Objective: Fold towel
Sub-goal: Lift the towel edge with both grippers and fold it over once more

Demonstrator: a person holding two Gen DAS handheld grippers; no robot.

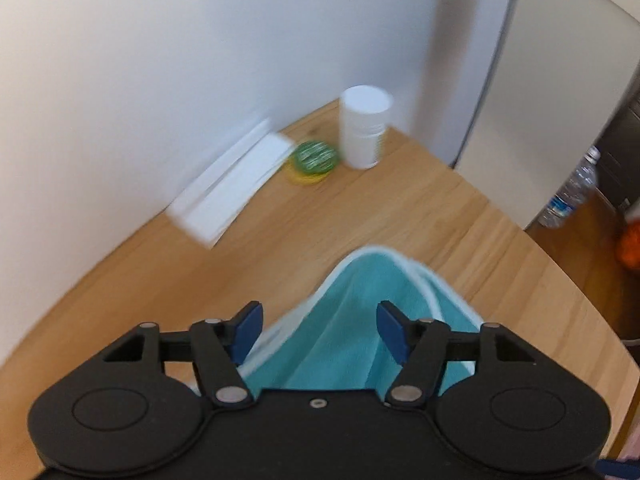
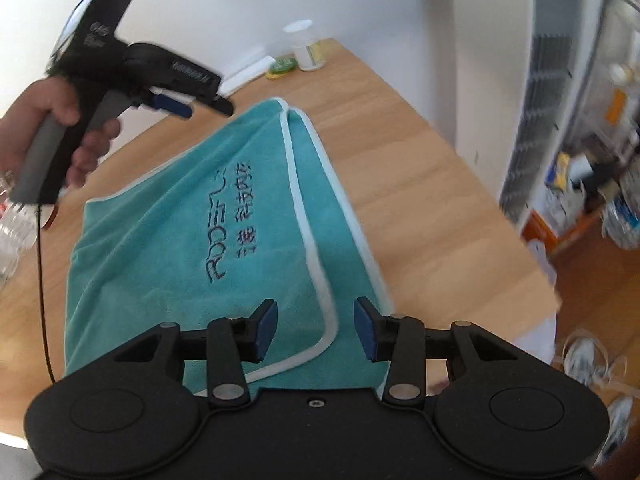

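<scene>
A: How many towels are on the table?

B: One. A single teal towel (image 2: 168, 248) with a pale border lies folded on the wooden table (image 2: 420, 200). Two bordered edges run side by side along its right part, and dark embroidered lettering sits near the middle.

A: And the grippers?

B: Two. The right gripper (image 2: 316, 328) hovers over the near end of the towel, its two blue-padded fingers (image 2: 266, 330) spread apart with only cloth showing between them, gripping nothing. The left gripper (image 1: 318, 332) is likewise spread wide above a peaked part of the same towel (image 1: 360, 320), and nothing is caught between its pads.

A: Can you see the left one from the other side?

B: Yes, the right wrist view shows it up at the left, held by one hand (image 2: 44, 120) around a grey handle, lifted clear of the towel's far corner. From that angle I cannot tell how far its fingers stand apart.

A: What else is on the table?

B: At the far end against the wall: one white cylindrical container (image 1: 365, 128), one green round object (image 1: 316, 156) resting on something yellow, just beside the container, and one white flat stack of paper or cloth (image 1: 232, 184), blurred, next to the green thing.

A: Anything off the table?

B: One clear plastic water bottle (image 1: 570, 194) stands on the floor past the table's right edge, and one thin dark cable (image 2: 42, 300) hangs down from the left gripper's handle
</scene>
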